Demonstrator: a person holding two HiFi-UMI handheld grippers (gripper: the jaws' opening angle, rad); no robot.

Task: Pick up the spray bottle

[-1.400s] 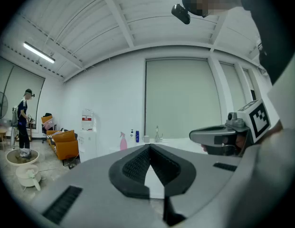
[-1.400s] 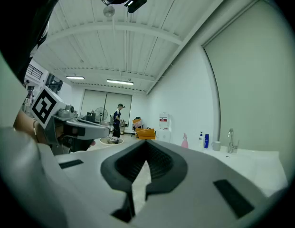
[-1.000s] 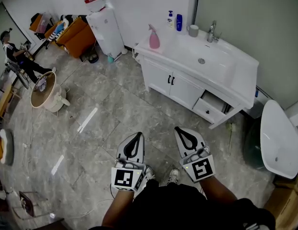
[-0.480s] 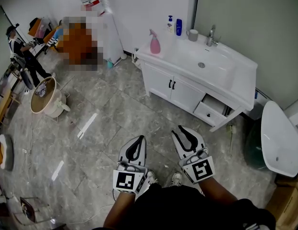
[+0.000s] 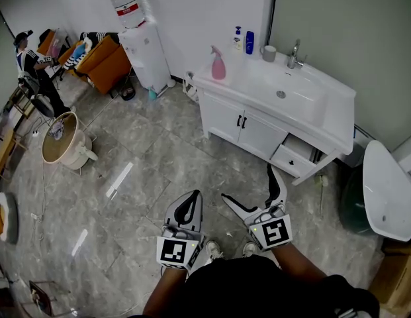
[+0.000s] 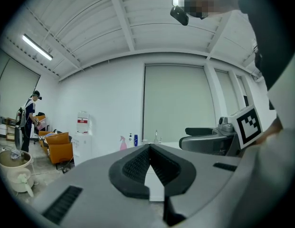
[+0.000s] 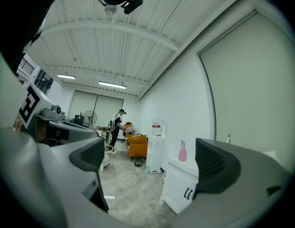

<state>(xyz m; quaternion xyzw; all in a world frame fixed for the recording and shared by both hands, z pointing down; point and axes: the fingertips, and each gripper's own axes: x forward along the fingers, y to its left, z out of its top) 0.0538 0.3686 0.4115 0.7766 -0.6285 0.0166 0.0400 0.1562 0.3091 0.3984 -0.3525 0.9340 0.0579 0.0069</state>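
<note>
**Both grippers over open floor, spray bottle on the vanity**

Pink spray bottle [image 5: 218, 65] stands upright at the left end of the white vanity top [image 5: 253, 79], close to the corner; left of the basin [image 5: 289, 93], with two small bottles [image 5: 239, 38] and a grey cup [image 5: 269, 53] further along by the wall; tap [image 5: 295, 52] behind the basin.

Left gripper [image 5: 190, 195] held level and low in the head view; its jaws are closed together, ribbed pads meeting at the tip, nothing between them.

Right gripper [image 5: 247, 182] beside it, also level; its jaws have just been opening and now stand wide; only floor and the vanity cabinet show in the gap, nothing held. In the right gripper view the bottle shows beyond the gap, far off.

Both grippers well apart from the vanity, grey tiled floor [image 5: 152, 158] between.

One vanity drawer [image 5: 295, 159] stands pulled out at lower right; water dispenser [image 5: 144, 45] against the wall left of the vanity; a person [image 5: 34, 65] at the far left.
</note>
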